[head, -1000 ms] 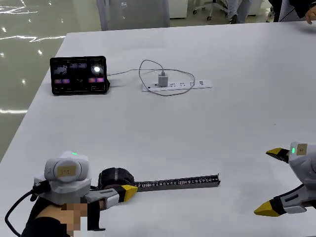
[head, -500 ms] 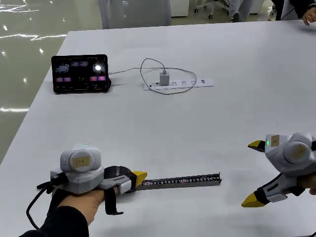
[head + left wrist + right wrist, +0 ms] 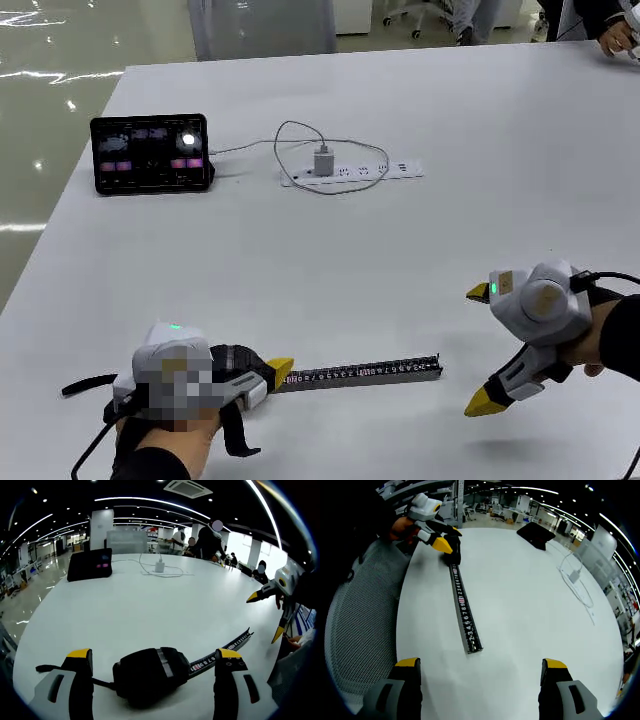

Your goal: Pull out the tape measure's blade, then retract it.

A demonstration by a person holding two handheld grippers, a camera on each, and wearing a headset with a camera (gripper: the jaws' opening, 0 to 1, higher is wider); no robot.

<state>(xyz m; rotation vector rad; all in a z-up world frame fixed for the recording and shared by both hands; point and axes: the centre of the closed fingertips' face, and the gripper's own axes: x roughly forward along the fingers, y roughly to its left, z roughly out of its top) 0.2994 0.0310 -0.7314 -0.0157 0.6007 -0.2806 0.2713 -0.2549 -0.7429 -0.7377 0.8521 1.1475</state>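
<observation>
The left tool (image 3: 154,653) stands spread, with the tape measure's case (image 3: 150,675) lying between its jaws and seemingly clear of both. Ahead of it the blade (image 3: 232,644) runs out flat along the counter (image 3: 150,595). Just past the blade's tip hangs the right tool (image 3: 261,620), released and empty. To retract cleanly, I would first close the left tool squarely on the case, then steady the tip so the blade doesn't whip back.

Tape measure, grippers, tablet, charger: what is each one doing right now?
Tape measure case: resting on the table.
Blade: pulled out, lying flat.
Left gripper: open, jaws either side of the case.
Right gripper: open, empty, near the blade's tip.
Tablet: screen lit.
Charger: plugged into the power strip.
</observation>
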